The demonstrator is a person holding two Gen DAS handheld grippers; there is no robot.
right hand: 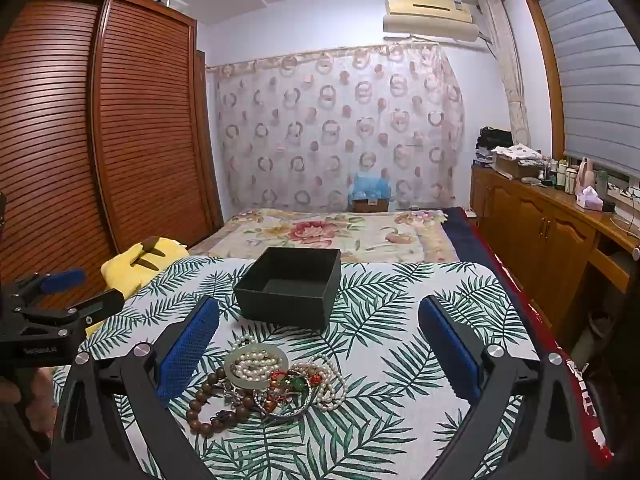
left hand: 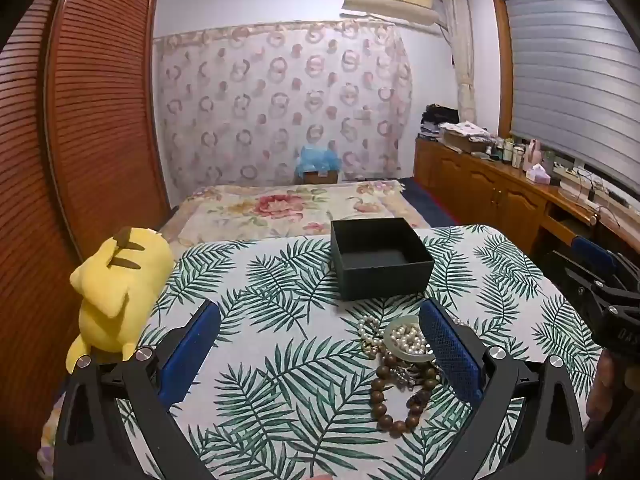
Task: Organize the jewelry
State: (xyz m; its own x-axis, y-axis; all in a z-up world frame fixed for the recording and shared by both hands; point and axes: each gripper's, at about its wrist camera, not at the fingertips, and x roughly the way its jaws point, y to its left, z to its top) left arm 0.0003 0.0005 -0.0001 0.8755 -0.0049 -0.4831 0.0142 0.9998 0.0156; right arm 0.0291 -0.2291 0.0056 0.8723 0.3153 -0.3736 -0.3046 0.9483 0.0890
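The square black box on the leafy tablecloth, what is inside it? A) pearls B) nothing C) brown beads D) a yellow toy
B: the square black box shows only its bare dark floor, while the pile of pearl and brown wooden bead jewelry lies on the leaf-print tablecloth in front of it.

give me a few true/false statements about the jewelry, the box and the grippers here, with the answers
1. The black box is empty. True.
2. The jewelry pile lies inside the box. False: it lies on the leaf-print tablecloth, in front of the box.
3. Both grippers are open and hold nothing. True: the left gripper and right gripper have their jaws spread wide.
4. The brown wooden bead bracelet hangs from the left gripper. False: it rests on the cloth in the pile.
5. A yellow plush toy lies at the table's edge. True.
6. A pearl strand lies across a pale bangle. True.
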